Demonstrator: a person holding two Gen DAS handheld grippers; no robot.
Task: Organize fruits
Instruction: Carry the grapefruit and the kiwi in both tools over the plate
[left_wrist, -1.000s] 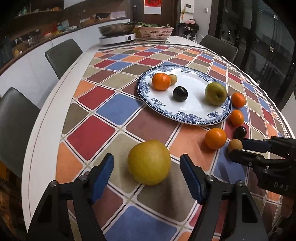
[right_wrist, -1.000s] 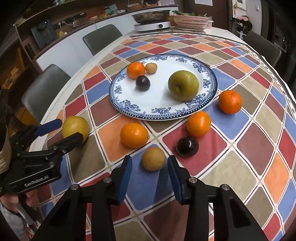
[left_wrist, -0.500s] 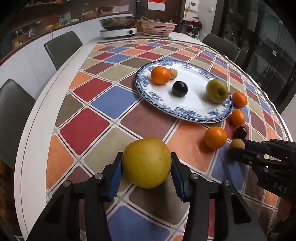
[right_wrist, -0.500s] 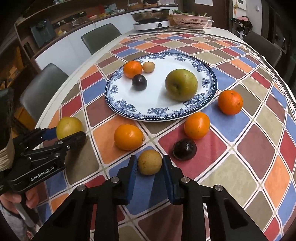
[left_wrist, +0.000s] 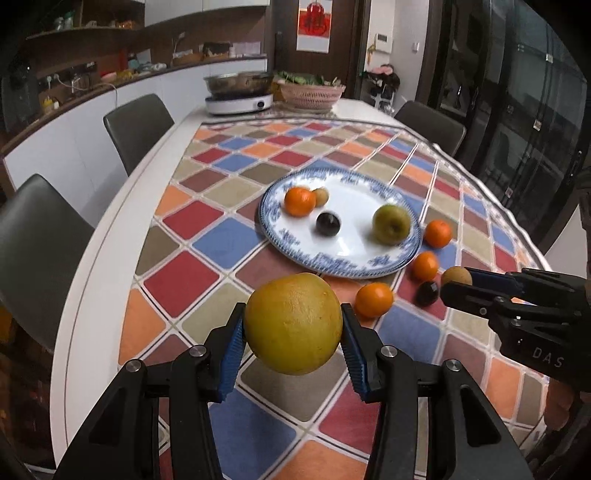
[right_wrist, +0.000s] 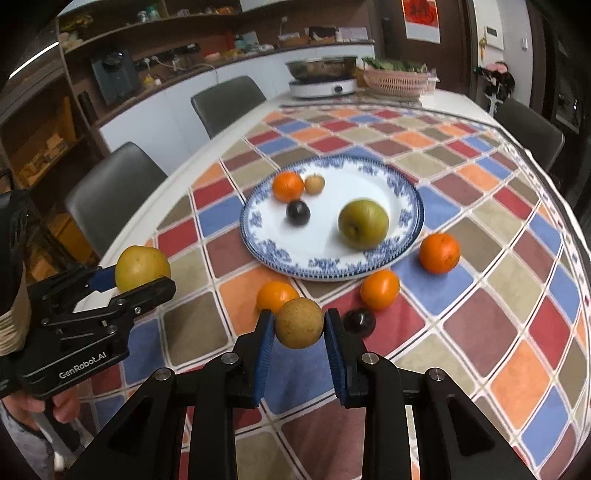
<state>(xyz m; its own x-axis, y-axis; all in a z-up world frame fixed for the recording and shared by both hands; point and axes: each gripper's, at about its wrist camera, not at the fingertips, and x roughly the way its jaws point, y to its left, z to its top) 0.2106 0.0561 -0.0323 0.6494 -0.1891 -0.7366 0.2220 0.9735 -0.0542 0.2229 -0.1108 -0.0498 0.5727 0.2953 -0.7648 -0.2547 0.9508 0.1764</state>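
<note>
My left gripper (left_wrist: 293, 332) is shut on a large yellow fruit (left_wrist: 293, 323) and holds it above the table; it also shows in the right wrist view (right_wrist: 142, 267). My right gripper (right_wrist: 299, 328) is shut on a small brown fruit (right_wrist: 299, 323), lifted off the cloth; it shows in the left wrist view (left_wrist: 456, 276) too. The blue-and-white plate (right_wrist: 369, 184) holds an orange (right_wrist: 288, 185), a small brown fruit (right_wrist: 314, 183), a dark fruit (right_wrist: 298, 212) and a green apple (right_wrist: 364, 223).
On the chequered tablecloth (right_wrist: 517, 295) near the plate lie three oranges (right_wrist: 439, 254) (right_wrist: 380, 289) (right_wrist: 275, 293) and a dark fruit (right_wrist: 360, 320). A cooker with a pan (right_wrist: 323, 83) and a basket (right_wrist: 399, 81) stand at the far end. Chairs (right_wrist: 114, 192) line the table.
Both grippers have closed on their fruits and lifted them off the table. The views have tilted up, showing more of the room.
</note>
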